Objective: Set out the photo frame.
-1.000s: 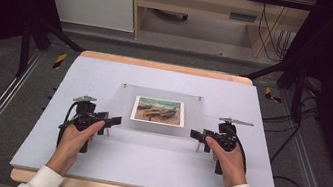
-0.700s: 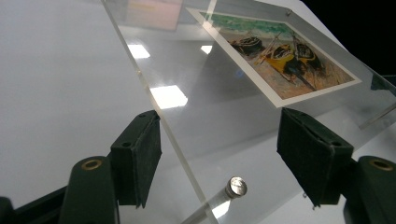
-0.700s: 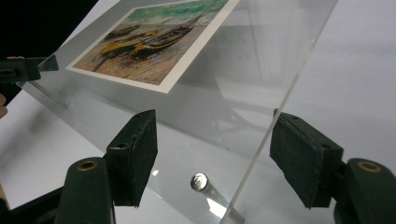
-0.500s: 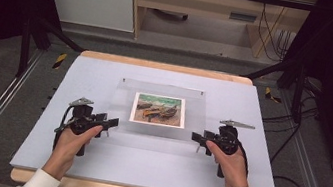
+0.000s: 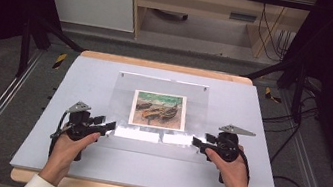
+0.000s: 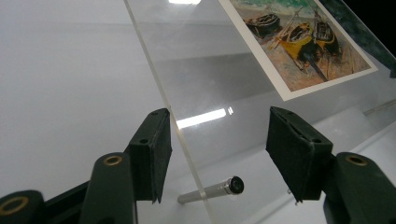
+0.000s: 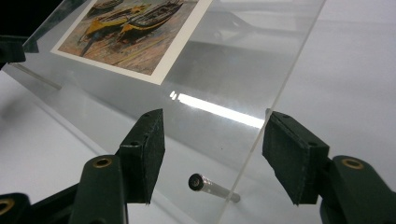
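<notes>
Grey sheeting covers the worktop, which stands in a dim room with a wooden shelf unit behind it. At its centre stands a clear acrylic picture frame holding a print of boats, its near edge raised on small metal pegs. The left tool sits at the frame's near left corner, the right tool at the near right corner. In the left gripper view the jaws stand wide, the panel's edge running between them without contact; the right gripper view shows the same arrangement, pads apart and the edge between them. Judged from this, approach and alignment are complete. Remaining: close both tools on the panel edges, then lift or reposition the frame. No grip is yet established.
</notes>
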A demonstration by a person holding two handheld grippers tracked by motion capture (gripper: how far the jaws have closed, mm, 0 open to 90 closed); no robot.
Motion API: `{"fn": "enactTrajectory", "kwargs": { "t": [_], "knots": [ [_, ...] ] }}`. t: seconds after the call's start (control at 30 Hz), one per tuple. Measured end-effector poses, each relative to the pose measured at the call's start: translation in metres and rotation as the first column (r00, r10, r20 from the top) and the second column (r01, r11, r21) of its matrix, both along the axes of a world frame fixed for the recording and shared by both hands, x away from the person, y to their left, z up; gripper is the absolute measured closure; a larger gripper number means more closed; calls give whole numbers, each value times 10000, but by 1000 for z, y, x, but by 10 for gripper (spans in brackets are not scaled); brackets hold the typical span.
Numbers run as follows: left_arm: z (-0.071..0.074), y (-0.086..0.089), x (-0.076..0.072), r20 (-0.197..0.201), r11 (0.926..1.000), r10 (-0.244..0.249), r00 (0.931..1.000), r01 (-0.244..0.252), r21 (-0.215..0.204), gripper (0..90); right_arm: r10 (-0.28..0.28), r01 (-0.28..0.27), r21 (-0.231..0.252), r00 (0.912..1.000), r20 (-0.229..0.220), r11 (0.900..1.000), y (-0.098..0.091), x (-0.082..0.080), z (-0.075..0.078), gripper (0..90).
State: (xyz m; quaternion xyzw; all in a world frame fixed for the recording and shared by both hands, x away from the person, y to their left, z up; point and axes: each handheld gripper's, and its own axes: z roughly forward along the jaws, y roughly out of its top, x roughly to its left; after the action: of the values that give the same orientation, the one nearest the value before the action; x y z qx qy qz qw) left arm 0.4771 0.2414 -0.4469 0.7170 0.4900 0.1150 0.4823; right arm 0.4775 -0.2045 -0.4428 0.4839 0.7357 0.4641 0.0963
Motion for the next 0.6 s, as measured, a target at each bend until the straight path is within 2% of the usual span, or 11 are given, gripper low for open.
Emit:
{"fn": "enactTrajectory", "kwargs": {
  "t": [0.33, 0.6],
  "knots": [
    [-1, 0, -6, 189, 10000, 51, 9998, -52, 61, 417, -1, 3, -86, 9997, 250, 10000, 0, -7, -1, 406],
    [0, 0, -12, 353, 9997, 52, 9994, -60, 230, 436, 46, -28, -349, 9988, 495, 9994, 1, -13, -1, 417]
  ]
}}
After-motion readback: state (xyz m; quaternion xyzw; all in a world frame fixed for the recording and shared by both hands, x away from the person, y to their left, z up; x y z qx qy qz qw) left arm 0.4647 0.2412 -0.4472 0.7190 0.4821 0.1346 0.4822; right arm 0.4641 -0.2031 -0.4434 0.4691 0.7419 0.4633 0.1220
